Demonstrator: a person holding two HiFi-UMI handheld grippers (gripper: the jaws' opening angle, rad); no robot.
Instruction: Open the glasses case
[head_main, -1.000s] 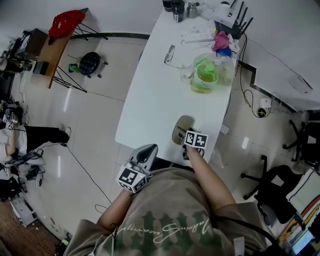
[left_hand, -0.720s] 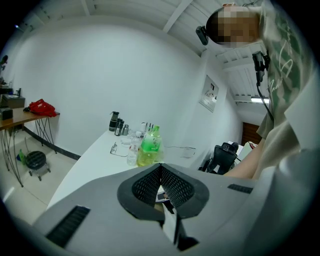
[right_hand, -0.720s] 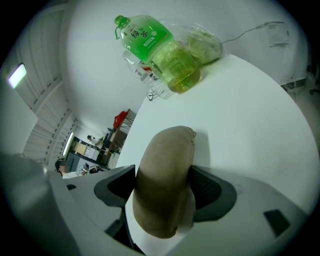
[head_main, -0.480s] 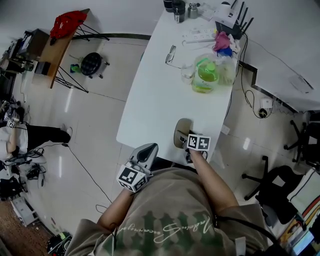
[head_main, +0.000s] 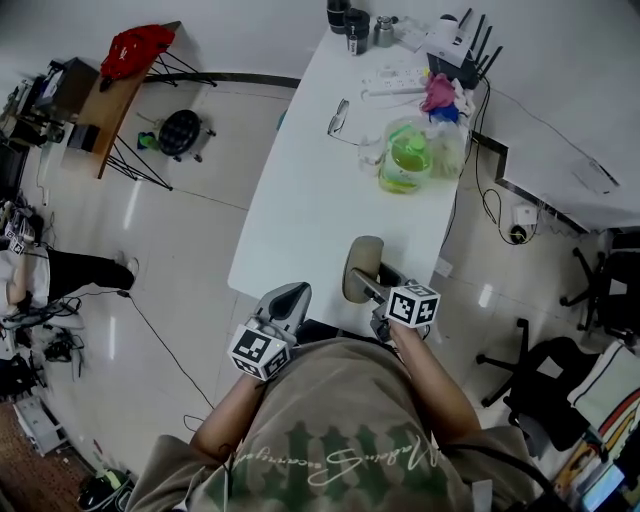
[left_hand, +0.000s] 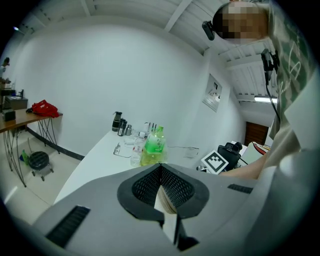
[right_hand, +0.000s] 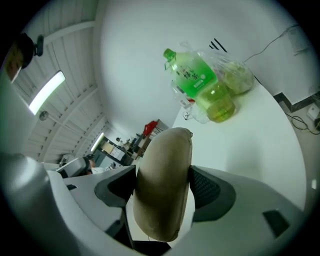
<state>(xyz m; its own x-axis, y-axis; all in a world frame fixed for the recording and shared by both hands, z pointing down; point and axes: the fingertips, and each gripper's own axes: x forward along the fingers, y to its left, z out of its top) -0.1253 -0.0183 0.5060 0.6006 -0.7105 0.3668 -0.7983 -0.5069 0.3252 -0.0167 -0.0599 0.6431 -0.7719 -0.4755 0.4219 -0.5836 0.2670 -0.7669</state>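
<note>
r tongs (right_hand: 163, 189) on case (right_hand: 167, 150), bottle (right_hand: 192, 75) beyond

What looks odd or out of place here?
Nothing spilled or damaged. Only the closed tan glasses case, clamped in the right claw at the near edge of the table, while the eyeglasses lie bare at the far end.

A long white table (head_main: 300, 220). Towards its far end lie a green bottle (head_main: 406, 150), glasses (head_main: 339, 114), a power strip (head_main: 393, 74) and a router (head_main: 445, 45).

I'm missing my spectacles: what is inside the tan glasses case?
Its inside is hidden: the glasses case is shut, clamped in the right tongs. A pair of glasses lies on the table.
</note>
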